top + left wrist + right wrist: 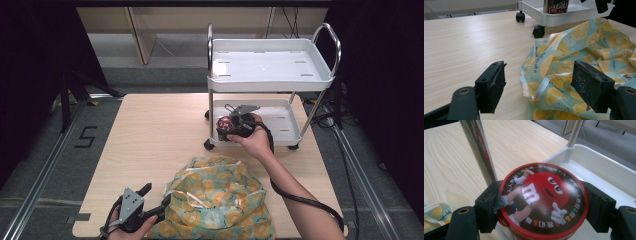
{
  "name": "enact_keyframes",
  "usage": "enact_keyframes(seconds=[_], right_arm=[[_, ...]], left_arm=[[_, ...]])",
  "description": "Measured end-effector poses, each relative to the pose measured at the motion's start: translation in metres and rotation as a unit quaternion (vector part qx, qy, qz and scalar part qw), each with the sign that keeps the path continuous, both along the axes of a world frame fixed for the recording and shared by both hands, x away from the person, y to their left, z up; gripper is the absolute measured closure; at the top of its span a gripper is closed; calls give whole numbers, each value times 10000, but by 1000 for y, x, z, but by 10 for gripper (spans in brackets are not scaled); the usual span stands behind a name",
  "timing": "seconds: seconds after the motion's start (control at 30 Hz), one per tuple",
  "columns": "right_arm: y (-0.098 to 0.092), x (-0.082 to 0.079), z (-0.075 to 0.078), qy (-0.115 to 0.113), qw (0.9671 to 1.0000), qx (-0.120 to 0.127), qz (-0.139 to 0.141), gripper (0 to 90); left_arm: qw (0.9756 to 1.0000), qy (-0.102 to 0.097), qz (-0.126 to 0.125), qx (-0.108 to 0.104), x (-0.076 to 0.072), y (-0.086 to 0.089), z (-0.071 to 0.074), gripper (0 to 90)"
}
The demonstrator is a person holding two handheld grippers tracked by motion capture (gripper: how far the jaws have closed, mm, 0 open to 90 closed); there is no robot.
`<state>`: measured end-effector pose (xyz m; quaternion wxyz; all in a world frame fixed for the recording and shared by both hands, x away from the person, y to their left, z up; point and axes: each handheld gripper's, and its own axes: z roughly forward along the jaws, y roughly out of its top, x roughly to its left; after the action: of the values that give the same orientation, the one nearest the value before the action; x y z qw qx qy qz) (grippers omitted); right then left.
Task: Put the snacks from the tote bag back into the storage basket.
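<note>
Your right gripper [541,207] pinched the candy tin [543,201] over the cart's lower tray [604,170] for placing; your left gripper [541,86] stood spread at the bag [584,52].

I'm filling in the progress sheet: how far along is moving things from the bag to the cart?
Done: nothing lies yet on the white cart's top tray. In hand: the right tool is shut on a round red M&M's tin at the cart's lower shelf, not released. The left tool sits open at the edge of the lemon-print fabric bag. Left: letting go of the tin; the bag's contents are hidden.
</note>
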<state>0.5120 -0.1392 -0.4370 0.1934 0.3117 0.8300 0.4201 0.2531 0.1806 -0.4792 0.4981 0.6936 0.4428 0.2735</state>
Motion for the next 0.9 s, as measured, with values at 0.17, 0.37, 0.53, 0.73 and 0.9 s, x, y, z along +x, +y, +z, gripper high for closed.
enact_keyframes(seconds=[0.17, 0.37, 0.53, 0.73, 0.9], right_arm=[[0, -1, -2, 49, 10000, -8, -6, 268], [0, -2, -3, 161, 9997, -61, -173, 268], [-1, -1, -5, 192, 9996, -64, -199, 268], [-1, -1, -8, 182, 9996, -20, -205, 268], [0, -1, -8, 227, 9995, -13, -204, 268]], left_arm=[[10000, 7, 3, 5, 0, 0, 0, 264], [10000, 11, 5, -3, 0, 0, 0, 264], [10000, 9, 2, 2, 0, 0, 0, 264], [10000, 10, -1, -4, 0, 0, 0, 264], [10000, 9, 5, -6, 0, 1, 0, 264]])
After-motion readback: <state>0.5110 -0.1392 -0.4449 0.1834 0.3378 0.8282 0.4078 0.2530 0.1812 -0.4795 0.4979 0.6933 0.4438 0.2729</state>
